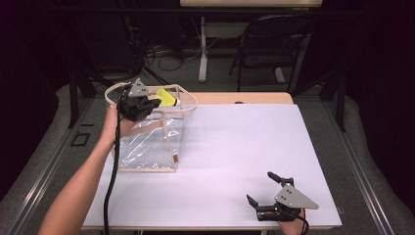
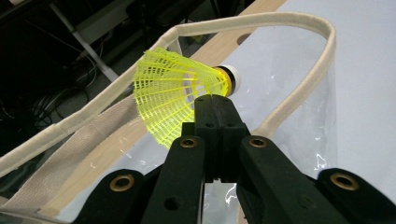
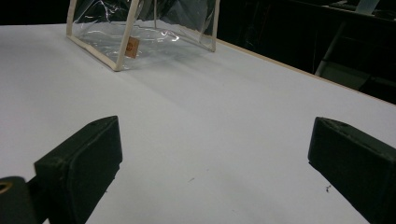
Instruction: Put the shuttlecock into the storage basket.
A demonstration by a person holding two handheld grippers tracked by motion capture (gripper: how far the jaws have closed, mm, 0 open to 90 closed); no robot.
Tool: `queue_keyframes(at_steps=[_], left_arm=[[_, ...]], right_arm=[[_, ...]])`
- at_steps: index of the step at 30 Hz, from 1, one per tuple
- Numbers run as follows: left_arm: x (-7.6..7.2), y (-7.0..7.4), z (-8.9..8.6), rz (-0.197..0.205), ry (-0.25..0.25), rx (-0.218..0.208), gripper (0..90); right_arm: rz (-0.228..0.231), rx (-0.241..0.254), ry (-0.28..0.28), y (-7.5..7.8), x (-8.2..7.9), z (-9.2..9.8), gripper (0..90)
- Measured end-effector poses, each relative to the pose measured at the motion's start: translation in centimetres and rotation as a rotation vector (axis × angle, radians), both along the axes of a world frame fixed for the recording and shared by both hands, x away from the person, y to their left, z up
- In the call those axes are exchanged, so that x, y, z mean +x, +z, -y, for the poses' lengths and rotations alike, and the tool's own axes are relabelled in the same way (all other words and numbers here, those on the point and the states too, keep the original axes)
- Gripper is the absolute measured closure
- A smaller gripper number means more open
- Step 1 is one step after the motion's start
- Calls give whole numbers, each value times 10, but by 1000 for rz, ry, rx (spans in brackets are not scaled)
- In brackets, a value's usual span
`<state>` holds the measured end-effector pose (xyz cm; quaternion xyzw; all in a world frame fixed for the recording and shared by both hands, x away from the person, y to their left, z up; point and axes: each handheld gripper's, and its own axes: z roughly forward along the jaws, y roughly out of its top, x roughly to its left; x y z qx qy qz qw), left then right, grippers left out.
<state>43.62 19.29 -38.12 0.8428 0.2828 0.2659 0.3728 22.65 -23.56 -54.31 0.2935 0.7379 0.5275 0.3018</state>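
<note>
A yellow shuttlecock with a white cork tip is pinched by its skirt edge in my left gripper, which is shut on it. In the high view this left gripper holds the shuttlecock over the open mouth of a clear plastic bag with beige trim, standing at the table's left. The bag's beige rim curves around behind the shuttlecock. My right gripper rests near the table's front right edge, open and holding nothing; its two pads stand wide apart above bare table.
The white table top stretches between the bag and the right gripper. A small brown tag hangs on the bag's side. Behind the table stand a dark chair, a table leg and floor cables.
</note>
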Motion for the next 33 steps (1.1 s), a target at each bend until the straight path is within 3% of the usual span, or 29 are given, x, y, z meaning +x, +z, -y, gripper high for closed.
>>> queue_keyframes(at_steps=[22, 33], left_arm=[[10, -1, 9, -28, -18, 55, 897], [14, -1, 12, -27, -14, 56, 894]], right_arm=[[-8, 0, 3, 0, 0, 0, 25], [-13, -5, 4, -1, 1, -1, 27]])
